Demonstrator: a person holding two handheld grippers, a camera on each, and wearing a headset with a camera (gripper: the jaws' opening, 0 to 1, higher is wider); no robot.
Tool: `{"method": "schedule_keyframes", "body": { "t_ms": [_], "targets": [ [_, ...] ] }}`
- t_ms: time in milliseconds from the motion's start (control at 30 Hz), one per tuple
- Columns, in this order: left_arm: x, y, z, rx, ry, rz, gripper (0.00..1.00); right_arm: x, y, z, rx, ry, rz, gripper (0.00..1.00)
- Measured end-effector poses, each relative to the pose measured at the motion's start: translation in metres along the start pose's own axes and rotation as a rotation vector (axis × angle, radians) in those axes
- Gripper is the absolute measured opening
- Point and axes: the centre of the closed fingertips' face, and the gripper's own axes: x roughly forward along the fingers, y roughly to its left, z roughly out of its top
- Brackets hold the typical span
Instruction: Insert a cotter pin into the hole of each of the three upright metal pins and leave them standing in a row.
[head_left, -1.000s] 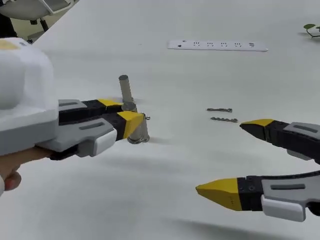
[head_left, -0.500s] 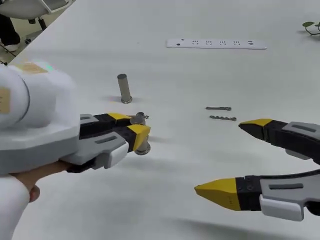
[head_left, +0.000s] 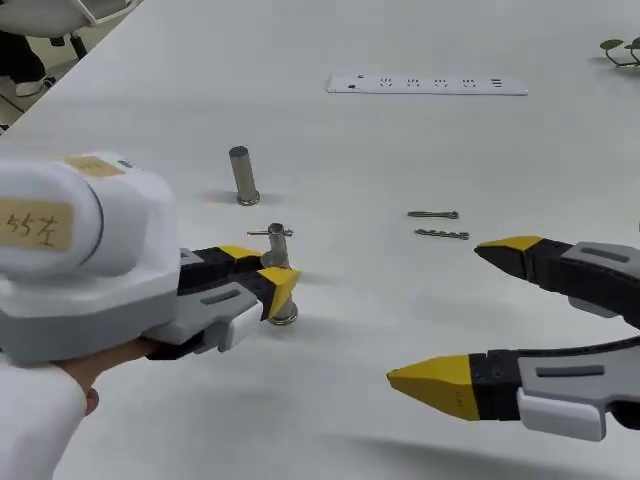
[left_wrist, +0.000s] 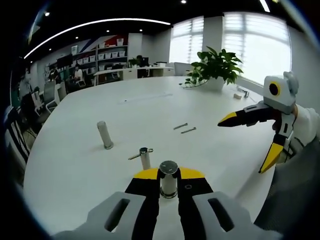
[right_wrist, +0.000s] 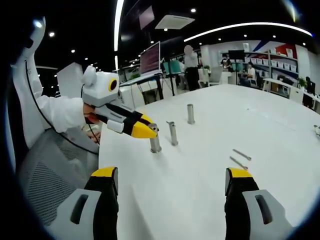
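On the bench (head_left: 400, 330), far pin (head_left: 240, 175), middle pin (head_left: 277, 243) and near pin (head_left: 283, 312) pretty much line up; two loose cotter pins (head_left: 433, 214) lie right of them, power strip (head_left: 427, 85) way behind.

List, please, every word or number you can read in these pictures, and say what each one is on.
"55", then one handwritten character I cannot make out: on the yellow label on the side of the left gripper.
A second label on top of that gripper: too blurred to read.
Markings on the power strip: too small to read.
The monitor behind the table: too blurred to read.
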Motion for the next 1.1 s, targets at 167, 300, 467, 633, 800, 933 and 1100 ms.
{"method": "schedule_keyframes", "body": {
  "t_ms": [167, 300, 467, 633, 800, 933, 1100],
  "targets": [
    [0.002, 0.002, -0.003, -0.006, 0.004, 0.011, 0.09, 0.0, 0.0, -0.001, 0.003, 0.004, 0.002, 0.86],
    [0.003, 0.003, -0.005, -0.011, 0.005, 0.011, 0.09, 0.001, -0.001, -0.001, 0.003, 0.004, 0.002, 0.86],
    [0.004, 0.004, -0.006, -0.039, 0.005, 0.008, 0.09, 0.0, -0.001, -0.002, 0.0, 0.009, 0.0, 0.85],
    [0.005, 0.006, -0.008, -0.039, 0.012, 0.013, 0.09, 0.001, -0.001, -0.001, 0.0, 0.007, 0.005, 0.85],
    [0.005, 0.006, -0.009, -0.044, 0.011, 0.016, 0.09, 0.0, -0.002, 0.0, -0.006, 0.003, -0.006, 0.86],
    [0.005, 0.007, -0.01, -0.044, 0.012, 0.019, 0.09, -0.001, -0.004, 0.001, -0.003, 0.002, -0.008, 0.87],
    [0.005, 0.007, -0.012, -0.075, 0.01, 0.029, 0.09, -0.001, -0.003, 0.001, -0.005, 0.0, -0.008, 0.87]
  ]
}}
